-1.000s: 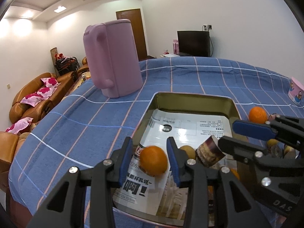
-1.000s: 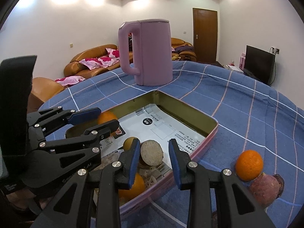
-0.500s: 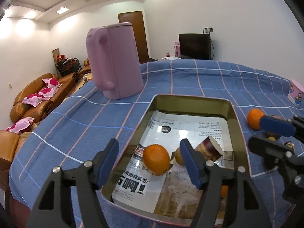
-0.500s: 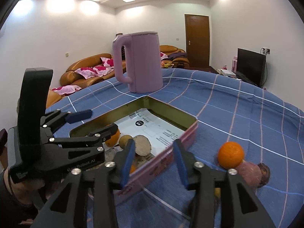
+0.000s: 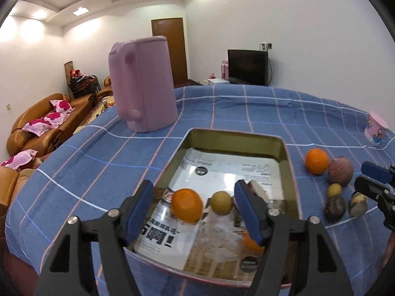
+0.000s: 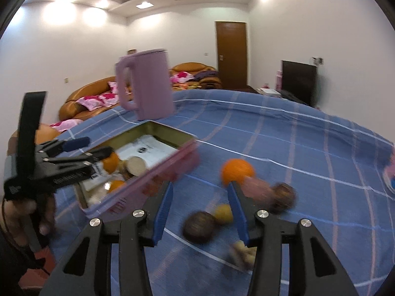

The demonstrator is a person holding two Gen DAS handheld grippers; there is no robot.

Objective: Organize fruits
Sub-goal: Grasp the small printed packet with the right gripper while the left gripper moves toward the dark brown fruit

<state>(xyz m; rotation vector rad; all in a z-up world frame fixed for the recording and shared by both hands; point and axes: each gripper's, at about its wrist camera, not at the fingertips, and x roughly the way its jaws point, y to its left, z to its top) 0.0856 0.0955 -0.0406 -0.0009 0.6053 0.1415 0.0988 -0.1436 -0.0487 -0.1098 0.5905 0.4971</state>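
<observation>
Beneath the left gripper, whose jaws are opening with nothing clamped, sits the tin holding an orange; ahead of the right gripper, parted and empty, lie loose fruits

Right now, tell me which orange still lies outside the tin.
The orange on the blue cloth, right of the tin, beside the purple fruit; the other oranges lie inside.

A home living room, this: beyond the jaws a surface under a blue checked cloth, brown leather sofas with pink floral cushions off to their left, a dark television and wooden door far ahead.
</observation>
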